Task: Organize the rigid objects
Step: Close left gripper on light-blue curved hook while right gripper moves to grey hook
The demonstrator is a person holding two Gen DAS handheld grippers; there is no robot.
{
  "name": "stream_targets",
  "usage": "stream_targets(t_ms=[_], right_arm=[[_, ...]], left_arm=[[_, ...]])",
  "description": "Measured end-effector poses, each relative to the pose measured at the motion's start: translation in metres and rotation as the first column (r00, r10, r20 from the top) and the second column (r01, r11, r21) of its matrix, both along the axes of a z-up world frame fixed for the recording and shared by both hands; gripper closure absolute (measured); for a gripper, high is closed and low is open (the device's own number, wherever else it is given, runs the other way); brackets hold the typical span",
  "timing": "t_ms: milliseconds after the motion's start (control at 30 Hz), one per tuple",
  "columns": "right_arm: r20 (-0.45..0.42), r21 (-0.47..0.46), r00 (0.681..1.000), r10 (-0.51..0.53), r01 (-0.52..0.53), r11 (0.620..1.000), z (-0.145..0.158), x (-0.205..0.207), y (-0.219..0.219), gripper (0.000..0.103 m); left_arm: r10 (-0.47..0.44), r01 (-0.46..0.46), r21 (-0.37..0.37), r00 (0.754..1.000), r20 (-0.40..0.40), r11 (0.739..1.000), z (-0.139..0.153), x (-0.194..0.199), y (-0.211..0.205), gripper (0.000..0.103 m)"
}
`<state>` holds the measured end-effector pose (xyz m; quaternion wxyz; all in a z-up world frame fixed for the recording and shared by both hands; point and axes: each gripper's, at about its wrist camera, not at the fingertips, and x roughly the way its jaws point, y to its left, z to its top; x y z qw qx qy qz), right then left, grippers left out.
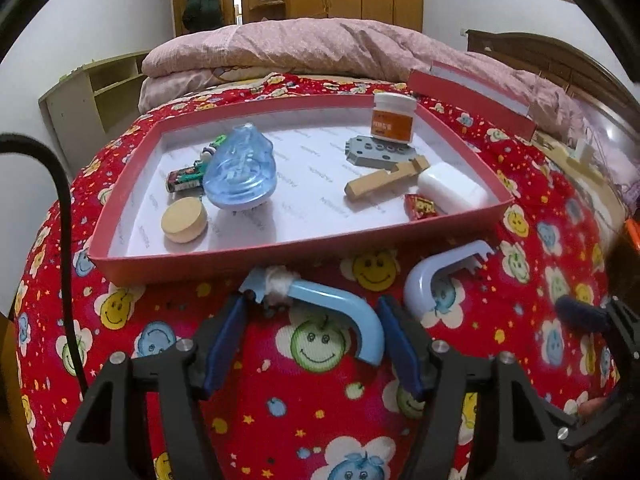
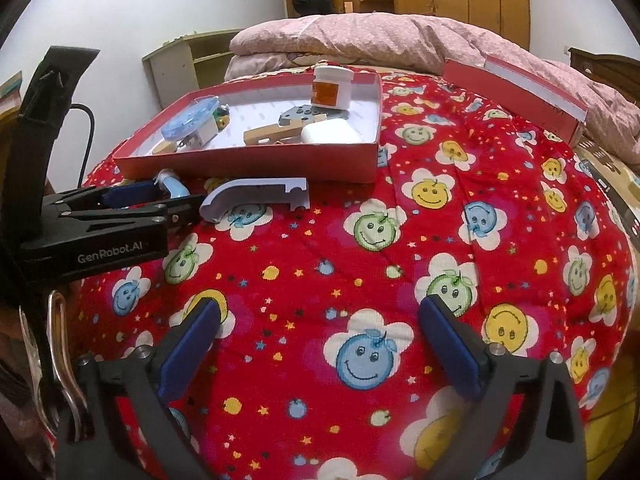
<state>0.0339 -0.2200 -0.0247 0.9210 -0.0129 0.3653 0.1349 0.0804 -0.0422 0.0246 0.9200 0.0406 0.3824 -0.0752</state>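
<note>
A red shallow box (image 1: pixel 304 250) (image 2: pixel 248 162) lies on the bed and holds a blue clear toy (image 1: pixel 242 170), a wooden disc (image 1: pixel 184 220), a white jar with an orange label (image 1: pixel 394 118), a wooden block (image 1: pixel 384 180), a grey plate (image 1: pixel 378 152) and a white case (image 1: pixel 452 192). Two light blue curved clip pieces lie on the bedspread in front of the box. My left gripper (image 1: pixel 312 316) (image 2: pixel 160 200) is open around the nearer piece (image 1: pixel 340 312). The other piece (image 1: pixel 436 276) (image 2: pixel 256 196) lies to its right. My right gripper (image 2: pixel 320 332) is open and empty over the bedspread.
The red box lid (image 1: pixel 472 92) (image 2: pixel 516 92) lies at the back right. A pink quilt (image 1: pixel 304 44) is piled behind the box. A black cable (image 1: pixel 64 216) runs down the left. The wooden headboard (image 1: pixel 560 60) is at the right.
</note>
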Motion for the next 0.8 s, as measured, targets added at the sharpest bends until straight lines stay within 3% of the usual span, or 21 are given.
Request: stream_targets(t_ms=[200, 467, 633, 800], right_arm=[[-0.001, -0.003, 1.0, 0.001, -0.001, 1.0, 0.0, 0.0, 0.001, 0.0], [-0.007, -0.036, 1.0, -0.025, 0.025, 0.999, 0.0, 0.002, 0.007, 0.0], [-0.02, -0.033, 0.998, -0.055, 0.054, 0.998, 0.002, 0.005, 0.008, 0.0], [-0.06, 0.04, 0.997, -0.042, 0.045, 0.998, 0.011, 0.016, 0.013, 0.0]], left_arm=[[-0.007, 0.007, -0.004, 1.0, -0.01, 1.0, 0.001, -0.004, 0.001, 0.041], [0.048, -0.047, 0.061, 0.999, -0.02, 0.997, 0.011, -0.016, 0.022, 0.041], [0.106, -0.104, 0.041, 0.993, -0.055, 0.994, 0.003, -0.019, 0.043, 0.041], [0.138, -0.139, 0.001, 0.988, -0.069, 0.99, 0.005, -0.019, 0.053, 0.041]])
